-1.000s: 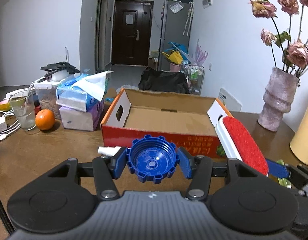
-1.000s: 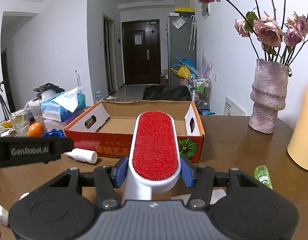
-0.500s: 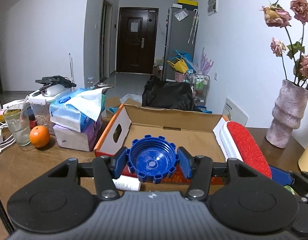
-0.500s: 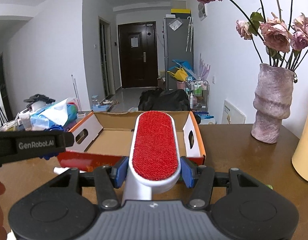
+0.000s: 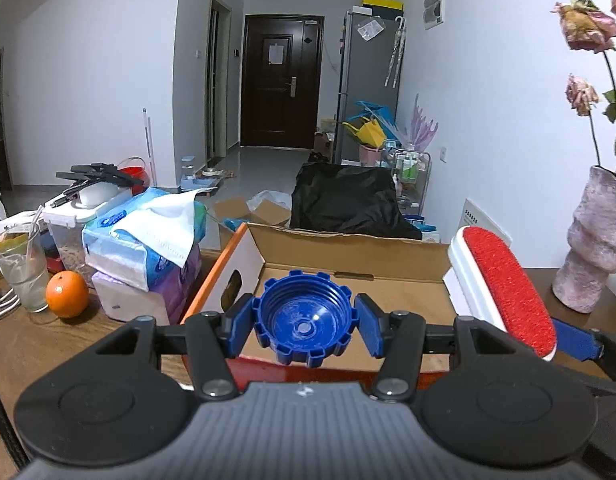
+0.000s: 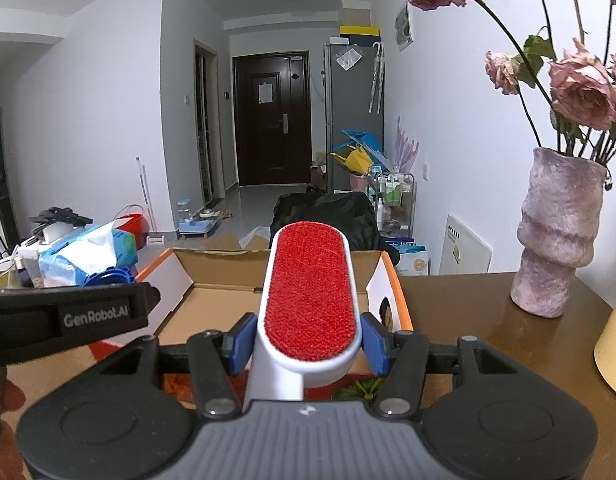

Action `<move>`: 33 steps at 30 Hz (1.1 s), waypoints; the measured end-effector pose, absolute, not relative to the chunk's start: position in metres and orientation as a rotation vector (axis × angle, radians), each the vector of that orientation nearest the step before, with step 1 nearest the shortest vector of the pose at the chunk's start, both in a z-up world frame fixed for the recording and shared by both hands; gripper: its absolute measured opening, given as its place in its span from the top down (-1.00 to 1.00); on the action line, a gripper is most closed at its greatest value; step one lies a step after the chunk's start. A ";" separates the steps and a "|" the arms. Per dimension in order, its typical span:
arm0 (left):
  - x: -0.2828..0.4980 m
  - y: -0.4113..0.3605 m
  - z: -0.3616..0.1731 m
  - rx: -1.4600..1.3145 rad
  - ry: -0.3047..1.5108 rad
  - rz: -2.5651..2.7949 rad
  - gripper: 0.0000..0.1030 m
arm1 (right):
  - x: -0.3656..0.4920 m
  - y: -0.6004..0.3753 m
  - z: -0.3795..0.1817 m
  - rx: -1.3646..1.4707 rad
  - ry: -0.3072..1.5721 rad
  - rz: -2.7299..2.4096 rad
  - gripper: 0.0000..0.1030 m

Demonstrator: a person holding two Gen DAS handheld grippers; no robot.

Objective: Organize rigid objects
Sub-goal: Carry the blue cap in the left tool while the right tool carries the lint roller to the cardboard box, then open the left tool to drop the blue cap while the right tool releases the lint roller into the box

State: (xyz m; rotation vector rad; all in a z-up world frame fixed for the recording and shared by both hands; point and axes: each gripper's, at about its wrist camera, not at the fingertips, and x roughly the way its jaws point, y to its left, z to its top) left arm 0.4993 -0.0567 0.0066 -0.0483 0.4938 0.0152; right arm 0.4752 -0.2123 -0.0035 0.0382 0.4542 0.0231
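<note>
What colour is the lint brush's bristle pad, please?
Red, clearest in the right wrist view: lint brush.

Even, cool indoor light from overhead; white walls bright, shadows soft; fisheye bends the edges, corners vignette black; focus sharp throughout.

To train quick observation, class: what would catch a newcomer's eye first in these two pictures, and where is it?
Most striking is the red lint brush, clamped in the right hand-held gripper over the near edge of the open cardboard box. Next is the ridged blue cap, pinched in the left hand-held gripper above the same box. To the right stands a mauve vase of faded roses.
</note>
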 end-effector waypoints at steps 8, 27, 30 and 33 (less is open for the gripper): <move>0.529 -0.055 0.003 -0.034 0.500 0.047 -0.08 | 0.503 -0.215 -0.005 0.032 0.463 0.018 -0.06; 0.588 -0.061 -0.026 0.057 0.597 0.101 -0.08 | 0.567 -0.227 -0.018 0.069 0.589 0.012 -0.06; 0.591 -0.060 -0.031 0.055 0.618 0.096 -0.08 | 0.573 -0.228 -0.022 0.082 0.615 0.021 -0.06; 0.592 -0.061 -0.033 0.059 0.625 0.093 -0.08 | 0.576 -0.226 -0.024 0.083 0.630 0.025 -0.06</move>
